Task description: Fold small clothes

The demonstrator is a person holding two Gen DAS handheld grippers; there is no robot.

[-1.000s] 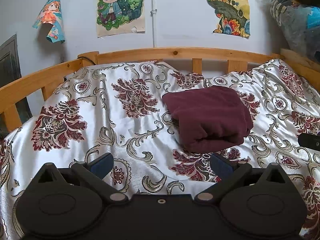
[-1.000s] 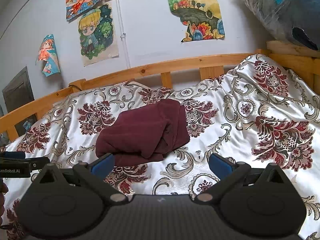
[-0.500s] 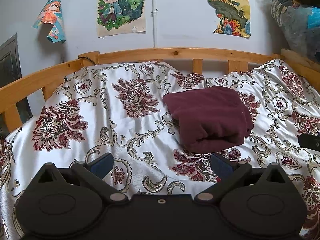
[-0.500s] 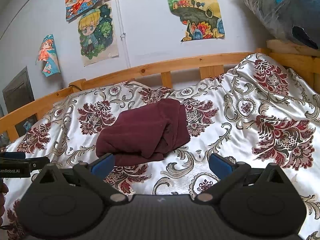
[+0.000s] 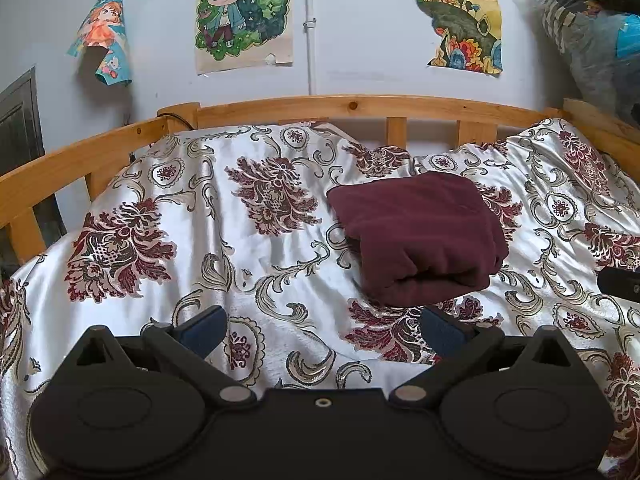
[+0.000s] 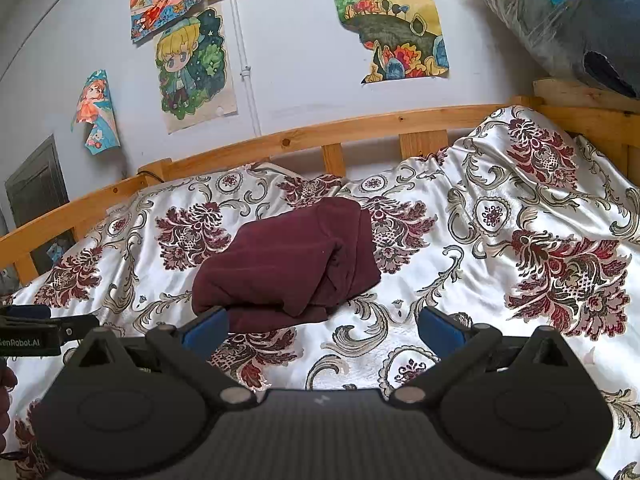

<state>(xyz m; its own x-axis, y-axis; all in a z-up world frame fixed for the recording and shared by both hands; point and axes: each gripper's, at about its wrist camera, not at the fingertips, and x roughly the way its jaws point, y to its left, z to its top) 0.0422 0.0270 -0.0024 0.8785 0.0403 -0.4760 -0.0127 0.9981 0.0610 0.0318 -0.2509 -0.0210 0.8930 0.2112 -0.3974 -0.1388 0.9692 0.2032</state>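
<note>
A dark maroon garment lies folded into a thick bundle on the floral satin bedspread. It also shows in the right wrist view. My left gripper is open and empty, held over the bedspread just in front and to the left of the bundle. My right gripper is open and empty, in front of the bundle and a little to its right. Neither gripper touches the cloth. The left gripper's side shows at the left edge of the right wrist view.
A wooden bed rail runs along the far side and both ends of the bed. Posters hang on the wall behind. Plastic-wrapped bundles are stacked at the upper right. The bedspread bulges at the right.
Almost nothing has changed. Both grippers stay open and nearly still, and the folded garment lies in the same place.
</note>
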